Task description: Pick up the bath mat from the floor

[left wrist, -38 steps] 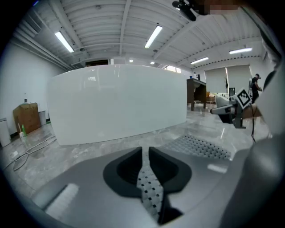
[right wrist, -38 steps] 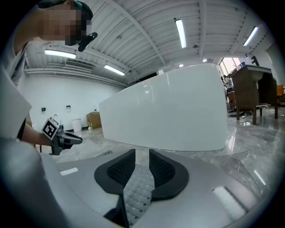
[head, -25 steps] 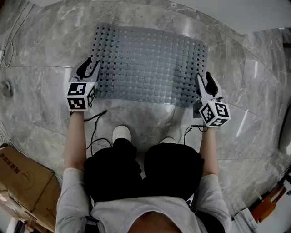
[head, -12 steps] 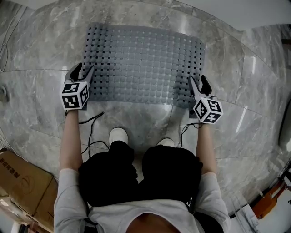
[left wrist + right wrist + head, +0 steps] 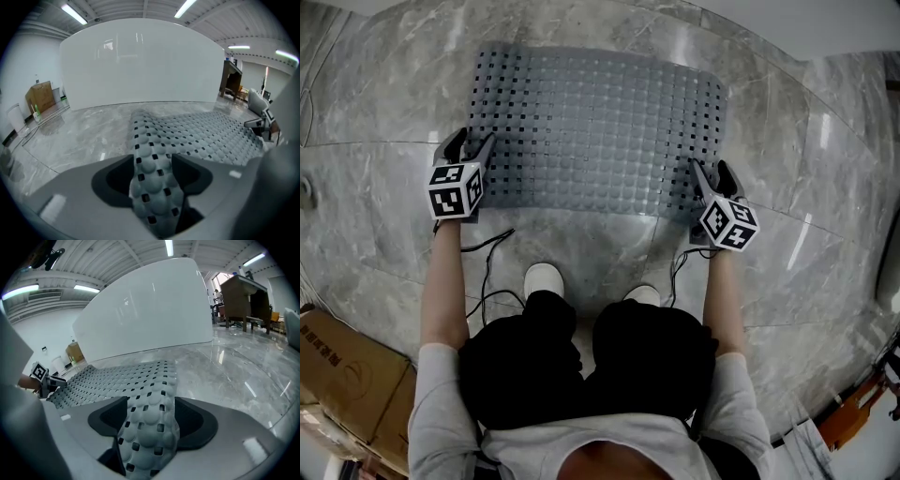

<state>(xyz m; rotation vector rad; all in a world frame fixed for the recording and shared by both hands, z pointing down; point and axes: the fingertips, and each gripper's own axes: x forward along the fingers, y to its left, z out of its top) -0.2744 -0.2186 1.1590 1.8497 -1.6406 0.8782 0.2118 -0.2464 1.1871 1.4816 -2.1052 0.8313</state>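
- Person's legs: dark-clad and bent, nearest the head camera. Two white shoes stand on the grey marbled floor, and a cardboard box sits at the lower left.
- Left gripper: at the mat's near left corner. Its jaws stand apart and have just been opening. The mat's edge rises between them as a loose fold, unclamped.
- Right gripper: at the near right corner. Its jaws stand wide and have likewise just been opening. The mat's edge lies between them, not pinched.
- Bath mat: grey, rectangular and rubbery. Rows of rounded bumps cover it, with small square holes between them that show darkest along the two short ends. It lies spread on the floor ahead of the shoes, long side across the view.
- White panel: upright and curved, beyond the mat's far edge.
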